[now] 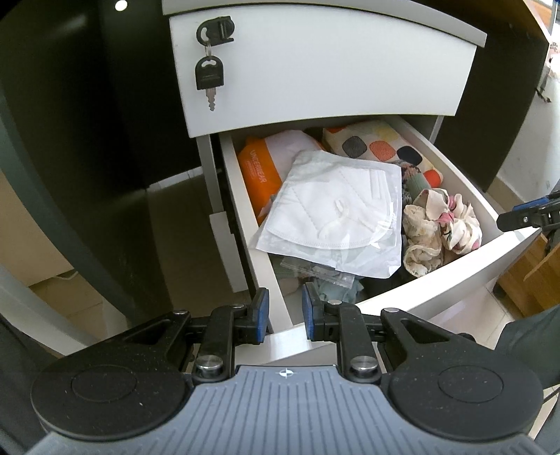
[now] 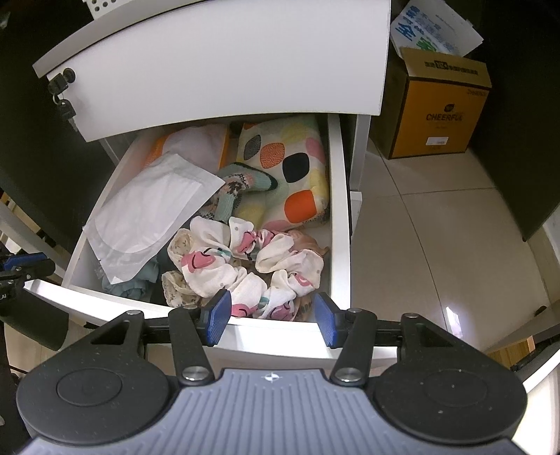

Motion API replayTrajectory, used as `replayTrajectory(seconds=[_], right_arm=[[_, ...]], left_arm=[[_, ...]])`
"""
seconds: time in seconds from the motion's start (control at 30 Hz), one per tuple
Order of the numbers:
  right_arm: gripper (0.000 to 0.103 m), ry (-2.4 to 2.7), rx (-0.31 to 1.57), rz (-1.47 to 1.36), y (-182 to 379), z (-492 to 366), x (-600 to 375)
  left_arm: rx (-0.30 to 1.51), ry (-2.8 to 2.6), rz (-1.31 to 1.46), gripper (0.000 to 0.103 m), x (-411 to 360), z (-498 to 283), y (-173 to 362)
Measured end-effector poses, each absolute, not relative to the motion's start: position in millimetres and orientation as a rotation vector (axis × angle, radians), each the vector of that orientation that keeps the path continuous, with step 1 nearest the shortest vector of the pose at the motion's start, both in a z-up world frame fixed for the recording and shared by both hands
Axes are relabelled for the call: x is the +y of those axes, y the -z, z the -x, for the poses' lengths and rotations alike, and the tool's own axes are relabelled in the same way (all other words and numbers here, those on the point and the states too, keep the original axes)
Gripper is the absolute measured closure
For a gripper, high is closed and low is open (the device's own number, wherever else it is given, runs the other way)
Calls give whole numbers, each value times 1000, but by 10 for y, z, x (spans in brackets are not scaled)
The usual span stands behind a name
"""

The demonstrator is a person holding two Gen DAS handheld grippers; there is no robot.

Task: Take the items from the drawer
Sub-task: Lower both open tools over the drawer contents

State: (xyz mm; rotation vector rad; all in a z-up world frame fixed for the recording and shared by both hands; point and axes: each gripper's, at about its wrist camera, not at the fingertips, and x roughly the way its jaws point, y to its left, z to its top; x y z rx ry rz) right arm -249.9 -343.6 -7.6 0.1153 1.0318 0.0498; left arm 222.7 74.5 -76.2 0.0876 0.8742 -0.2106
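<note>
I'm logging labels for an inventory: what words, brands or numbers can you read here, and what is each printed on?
"UNDERWEAR": on the orange packet in the drawer; the smaller line beside it is unreadable.
"CHEERFUL": on the yellow cardboard box on the floor; its top strip and barcode label are too small.
Blue characters on the white package behind the box: blurred, unreadable.

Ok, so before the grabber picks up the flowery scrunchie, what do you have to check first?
1. Drawer pulled open: ok.
2. Right gripper open wide enough: ok.
3. Floral scrunchie uncovered, nothing on top: ok.
4. Right gripper lined up above the scrunchie: ok.
5. Left gripper out of the way, at the drawer's far corner, holding nothing: ok.
6. Scrunchie tangled with the lace cloth beside it: cannot tell.
</note>
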Motion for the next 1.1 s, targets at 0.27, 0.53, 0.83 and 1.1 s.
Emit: replayTrajectory(seconds=[0.27,0.53,0.83,1.1], right_arm=[[44,-59,1036,-116,69,2545,-3460],[44,-65,1038,-118,58,2546,-3485],[44,-68,1051,-120,50,2511,-3487],[40,-63,1061,-124,60,2484,-3484]], left_arm=[[882,213,-83,81,747,-2232,771],[877,216,-117,81,698,-2221,777],[889,222,-111,81,706,-2244,772],[897,225,-115,81,697,-2273,774]])
